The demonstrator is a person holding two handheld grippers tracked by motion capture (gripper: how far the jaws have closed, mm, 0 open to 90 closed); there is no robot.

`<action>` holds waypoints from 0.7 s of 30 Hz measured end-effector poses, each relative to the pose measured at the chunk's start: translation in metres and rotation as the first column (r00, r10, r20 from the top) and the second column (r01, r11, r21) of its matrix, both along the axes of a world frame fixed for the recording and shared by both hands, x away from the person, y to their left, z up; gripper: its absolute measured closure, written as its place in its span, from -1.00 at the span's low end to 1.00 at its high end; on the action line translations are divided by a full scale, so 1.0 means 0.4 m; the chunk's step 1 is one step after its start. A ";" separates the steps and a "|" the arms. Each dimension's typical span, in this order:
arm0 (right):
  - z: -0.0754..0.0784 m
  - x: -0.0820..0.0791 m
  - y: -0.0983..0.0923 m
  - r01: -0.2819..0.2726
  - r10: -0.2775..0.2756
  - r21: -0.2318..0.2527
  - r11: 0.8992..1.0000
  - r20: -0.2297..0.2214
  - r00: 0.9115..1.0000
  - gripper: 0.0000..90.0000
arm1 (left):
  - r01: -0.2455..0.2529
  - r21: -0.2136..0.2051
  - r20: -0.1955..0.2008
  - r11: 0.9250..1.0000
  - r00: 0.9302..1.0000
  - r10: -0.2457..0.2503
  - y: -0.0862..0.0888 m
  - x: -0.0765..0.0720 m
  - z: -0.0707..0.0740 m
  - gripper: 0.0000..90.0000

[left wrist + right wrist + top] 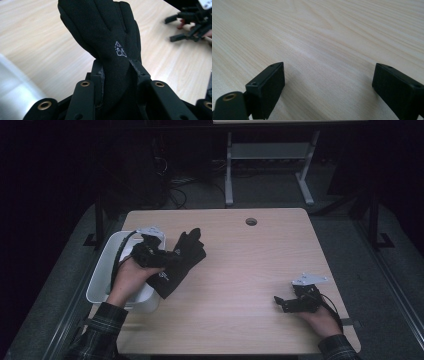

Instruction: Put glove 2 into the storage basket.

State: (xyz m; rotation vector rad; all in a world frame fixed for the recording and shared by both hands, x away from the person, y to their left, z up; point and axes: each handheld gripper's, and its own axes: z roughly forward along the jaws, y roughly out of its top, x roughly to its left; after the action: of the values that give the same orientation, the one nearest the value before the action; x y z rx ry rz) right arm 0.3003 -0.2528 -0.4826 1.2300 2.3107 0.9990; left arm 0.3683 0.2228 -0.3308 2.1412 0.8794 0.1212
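One soft, matte black glove (pixel 105 32), five-fingered with a small white logo, is clamped in the left gripper (pixel 116 72) beside a smooth white rectangular bin (pixel 102 275); right gripper (pixel 328 82) gapes over bare wood-grain table (pixel 324 30).

On my screen: one light wood worktop (pixel 240 270), pale grain, with a round cable hole (pixel 251 221) near its far edge. One white plastic bin (pixel 102 275) sits at the worktop's left edge. Beyond the worktop I see dark floor, a grey metal frame (pixel 270 155) of another table, and loose black cables (pixel 175 190) lying beside it.
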 end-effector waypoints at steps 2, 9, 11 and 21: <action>0.000 0.000 0.000 0.000 0.000 0.000 1.000 0.000 1.000 -0.76 | -0.028 0.001 0.000 1.000 1.000 0.028 0.031 0.005 0.004 0.51; 0.000 0.000 0.000 -0.001 0.001 0.000 1.000 0.003 1.000 -0.76 | -0.131 -0.006 -0.004 0.991 0.991 0.131 0.135 0.013 0.007 0.51; 0.000 0.000 0.000 -0.001 0.001 0.000 1.000 0.003 1.000 -0.76 | -0.153 -0.009 -0.005 0.988 0.988 0.153 0.160 0.015 0.006 0.51; 0.000 0.000 0.000 -0.001 0.001 0.000 1.000 0.003 1.000 -0.76 | -0.273 0.007 -0.030 0.962 0.962 0.273 0.278 0.028 -0.034 0.50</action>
State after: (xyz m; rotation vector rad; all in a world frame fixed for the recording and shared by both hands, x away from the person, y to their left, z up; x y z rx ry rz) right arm 0.3004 -0.2529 -0.4826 1.2266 2.3098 0.9999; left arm 0.3793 0.3341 -0.3443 2.0185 1.1907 0.2301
